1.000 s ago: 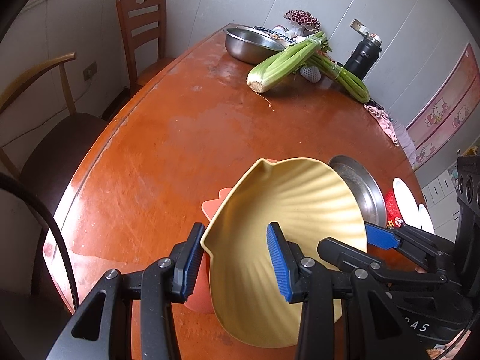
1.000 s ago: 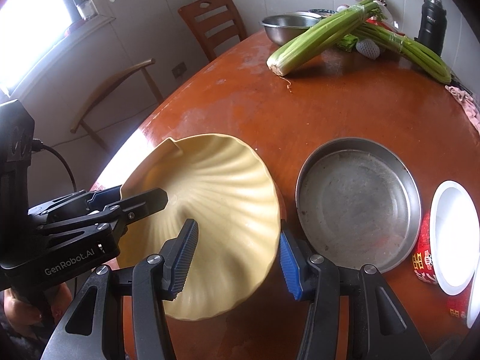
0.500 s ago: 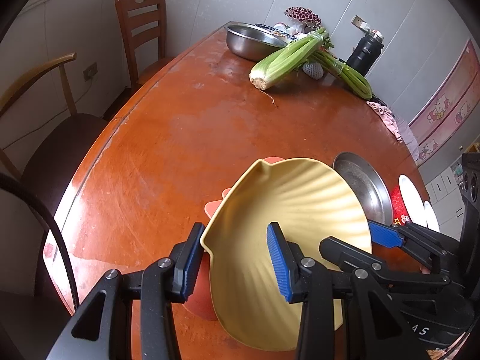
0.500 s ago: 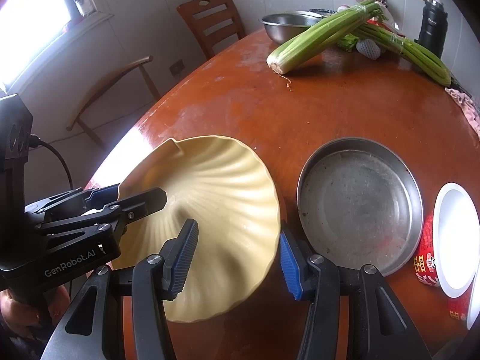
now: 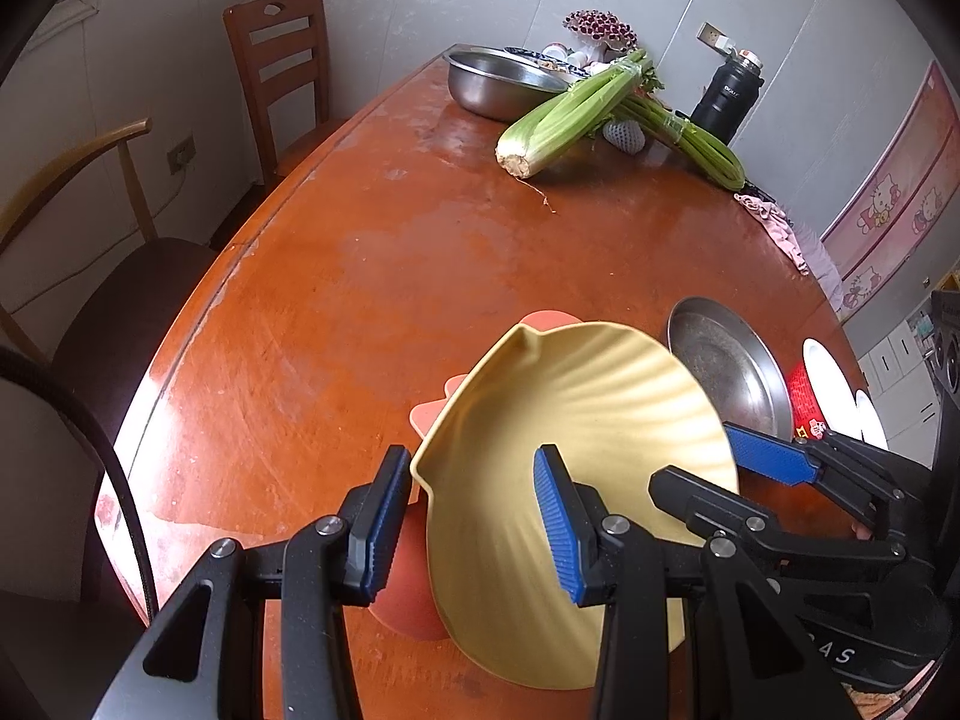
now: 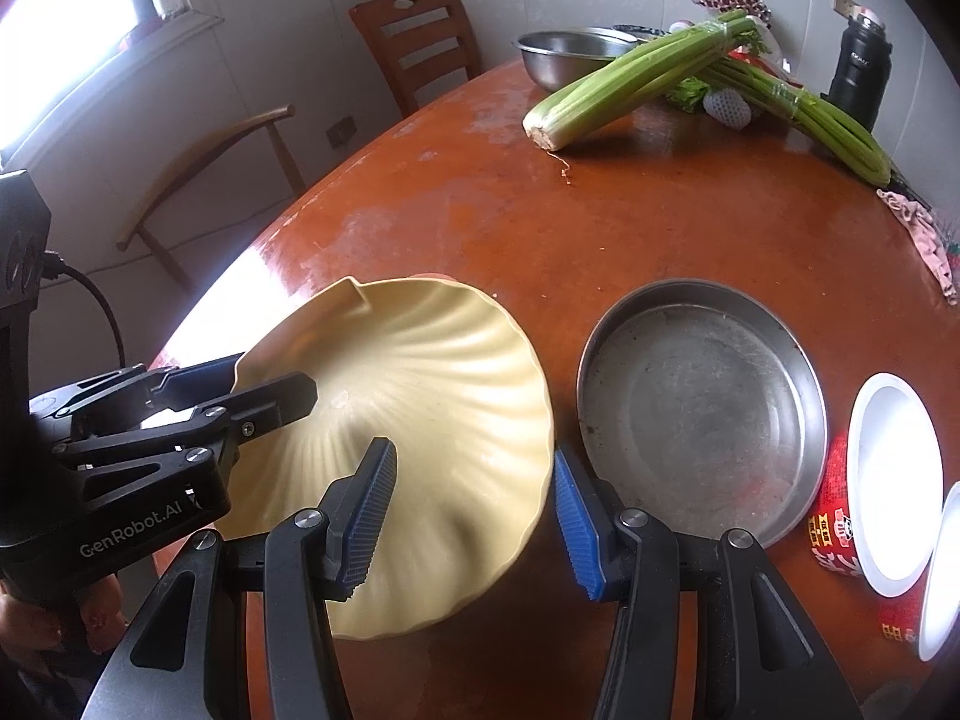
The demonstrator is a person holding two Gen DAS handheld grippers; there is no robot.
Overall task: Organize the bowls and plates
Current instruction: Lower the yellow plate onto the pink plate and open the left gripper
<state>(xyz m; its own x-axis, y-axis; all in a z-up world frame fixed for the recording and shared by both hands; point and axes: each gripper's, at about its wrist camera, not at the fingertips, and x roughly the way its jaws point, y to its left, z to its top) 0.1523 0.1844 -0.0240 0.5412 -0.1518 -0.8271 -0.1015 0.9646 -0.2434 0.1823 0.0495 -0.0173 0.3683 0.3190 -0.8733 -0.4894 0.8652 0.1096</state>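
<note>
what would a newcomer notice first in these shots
A big yellow shell-shaped plate held tilted above the near edge of the table, gripped on both rims by the left gripper and right gripper. Right of it lies a metal pan; celery sprawls at the far end.

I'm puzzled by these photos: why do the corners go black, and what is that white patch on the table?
Left wrist view: fisheye lens, so dark corners and a bowed table edge. Right wrist view: the bright window throws glare on the table.
</note>
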